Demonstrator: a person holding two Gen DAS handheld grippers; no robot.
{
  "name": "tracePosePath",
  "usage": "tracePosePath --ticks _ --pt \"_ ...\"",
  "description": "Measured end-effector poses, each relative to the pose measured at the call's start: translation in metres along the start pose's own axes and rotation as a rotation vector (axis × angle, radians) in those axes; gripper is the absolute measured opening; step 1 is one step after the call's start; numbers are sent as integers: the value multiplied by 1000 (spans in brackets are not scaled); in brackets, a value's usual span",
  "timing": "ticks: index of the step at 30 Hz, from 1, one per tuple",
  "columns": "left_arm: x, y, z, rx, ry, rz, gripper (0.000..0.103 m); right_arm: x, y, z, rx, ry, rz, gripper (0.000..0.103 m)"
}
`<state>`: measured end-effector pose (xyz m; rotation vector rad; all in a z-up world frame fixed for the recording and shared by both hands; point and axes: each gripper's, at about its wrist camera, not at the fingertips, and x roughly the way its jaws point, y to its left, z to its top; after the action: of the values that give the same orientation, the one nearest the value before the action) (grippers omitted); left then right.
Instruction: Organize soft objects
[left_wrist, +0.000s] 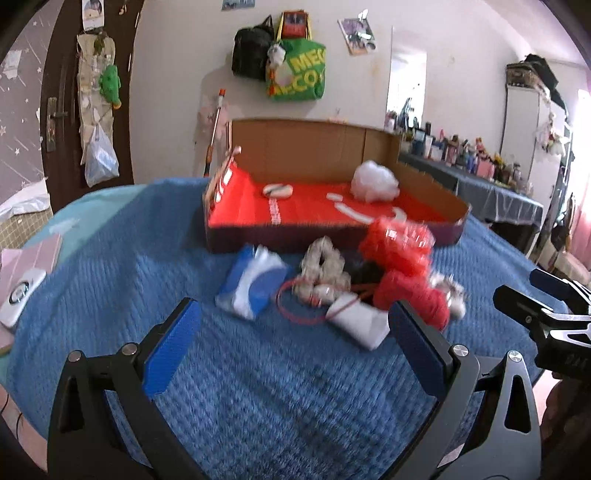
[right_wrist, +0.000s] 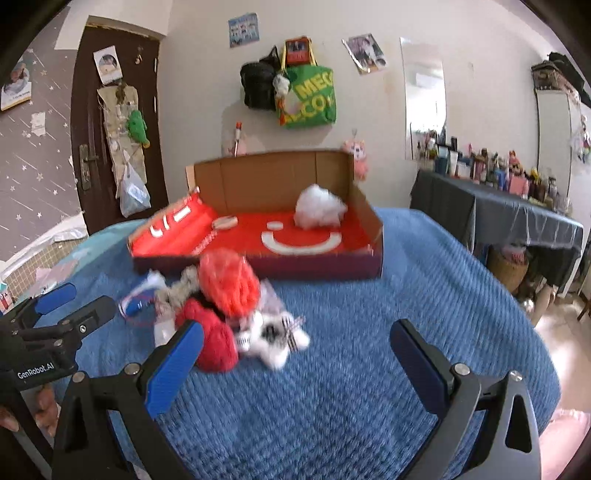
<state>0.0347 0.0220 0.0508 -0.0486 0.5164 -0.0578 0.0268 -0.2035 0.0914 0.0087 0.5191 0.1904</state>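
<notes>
1. Both claws spread wide, empty: left gripper (left_wrist: 295, 332), right gripper (right_wrist: 297, 354).
2. Soft pile ahead of claws: red yarn ball (right_wrist: 216, 345), plush cat (right_wrist: 271, 338) (blurry).
3. Step: reach/pick; next, close on yarn, carry fwd to cardboard box (right_wrist: 364, 206).

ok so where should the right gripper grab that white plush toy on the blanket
Grip the white plush toy across its rounded body, coming from above on its open right side. The red yarn ball crowds its left, and the right gripper is already open.
</notes>
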Motion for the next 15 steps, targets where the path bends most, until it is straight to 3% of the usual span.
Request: tracePosePath --ticks 7,15 --pt "11 -1 -20 3 62 7 103 15 -5 -23 25 71 5 103" --pt "18 -1 -18 1 89 2 103 22 -8 -30 36 101 8 103"
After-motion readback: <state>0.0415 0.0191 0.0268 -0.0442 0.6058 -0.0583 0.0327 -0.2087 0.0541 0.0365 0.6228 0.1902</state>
